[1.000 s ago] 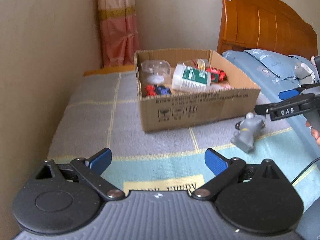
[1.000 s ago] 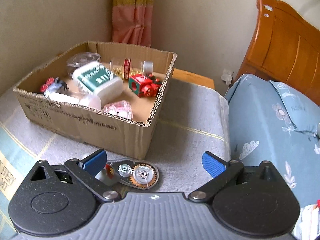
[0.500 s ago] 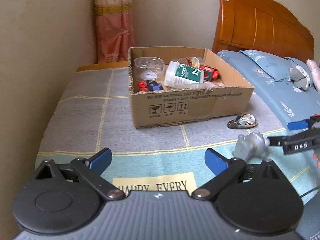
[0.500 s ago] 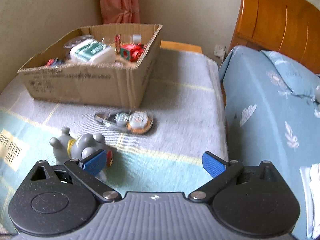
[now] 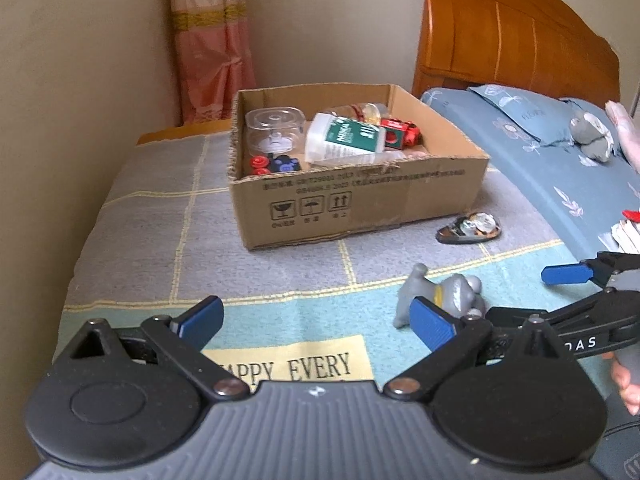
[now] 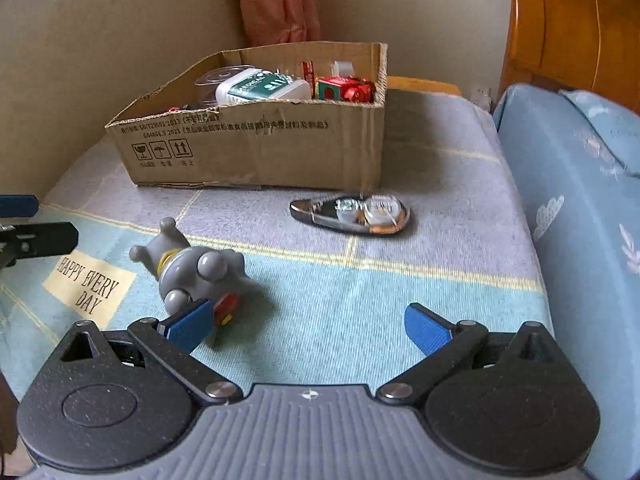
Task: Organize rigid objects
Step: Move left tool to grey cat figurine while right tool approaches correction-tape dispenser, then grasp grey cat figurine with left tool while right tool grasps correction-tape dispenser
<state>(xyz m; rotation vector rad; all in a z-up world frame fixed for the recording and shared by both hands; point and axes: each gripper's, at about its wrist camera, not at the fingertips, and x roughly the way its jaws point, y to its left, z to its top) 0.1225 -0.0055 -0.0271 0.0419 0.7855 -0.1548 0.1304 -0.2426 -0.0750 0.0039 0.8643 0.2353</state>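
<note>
Bed cover: a grey and light blue checked blanket [image 6: 360, 304] with yellow lines lies over the bed; a pale yellow patch on it reads "HAPPY EVERY DAY".
Box: an open brown cardboard box [image 5: 360, 208] stands on the grey part of the blanket, near the wall and the pink curtain [image 5: 212, 40].
Box contents: a white bottle with a green label [image 5: 344, 140] lies on its side in the middle; a clear round plastic container [image 5: 274, 128] is at the left, a red toy car [image 5: 400, 134] at the right, and small red and dark blue pieces [image 5: 274, 164] sit in the front left corner.
Right gripper: the black hand-held gripper with blue finger pads [image 6: 308, 326] is low over the blanket, its jaws wide apart and holding nothing. Its left pad [image 6: 188, 324] is at the red base of the toy; I cannot tell whether it touches it.
Left gripper: the second black gripper with blue pads [image 5: 316, 322] is also spread wide and empty, above the yellow patch, with nothing between its fingers.
Grey toy: a small grey plastic animal figure with a yellow collar [image 6: 192, 268] lies on its side on the light blue part of the blanket, outside the box and in front of it.
Tape dispenser: a teardrop-shaped clear and black correction tape dispenser [image 6: 352, 214] lies flat on the blanket, just beside the front right corner of the box, apart from the grey toy.
</note>
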